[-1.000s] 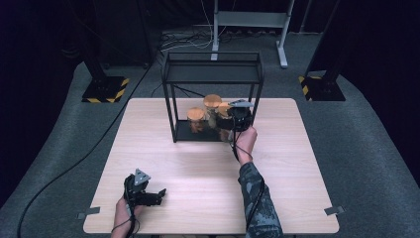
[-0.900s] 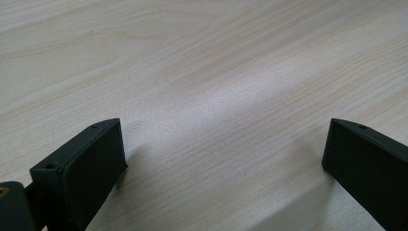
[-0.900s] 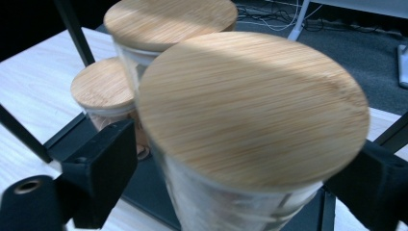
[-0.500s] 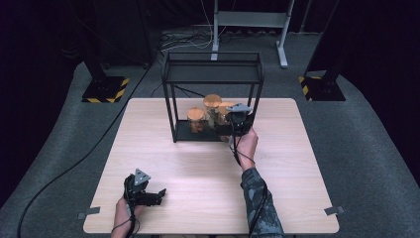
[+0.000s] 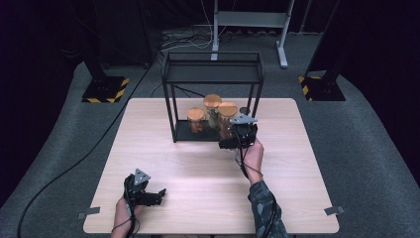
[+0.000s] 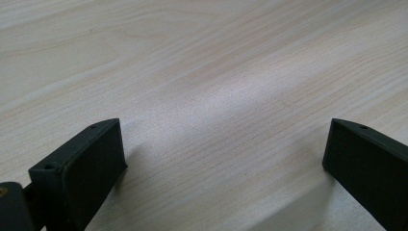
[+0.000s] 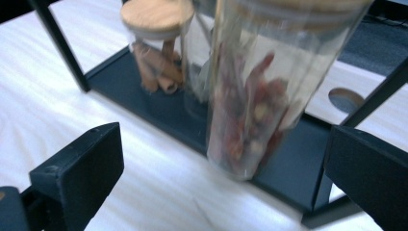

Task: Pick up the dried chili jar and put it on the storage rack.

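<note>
Three cork-lidded jars on the rack's [image 5: 174,99] bottom shelf: chilli jar [image 7: 250,96] at the front edge, cinnamon jar [image 7: 156,53] behind left, third jar [image 5: 212,110] contents unclear; right gripper [image 7: 223,168] just opened, jaws wide and clear of the chilli jar; left gripper [image 6: 223,159] open over bare table [image 6: 192,57]

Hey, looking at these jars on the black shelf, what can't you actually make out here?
- Tall jar with red contents: blurred, and its lid is cut off by the top edge of the right gripper view, so the contents can't be named.
- Middle jar: too small in the high view; hidden behind the tall jar in the right gripper view.
- Right gripper: whether it touches the black shelf is unclear.
</note>
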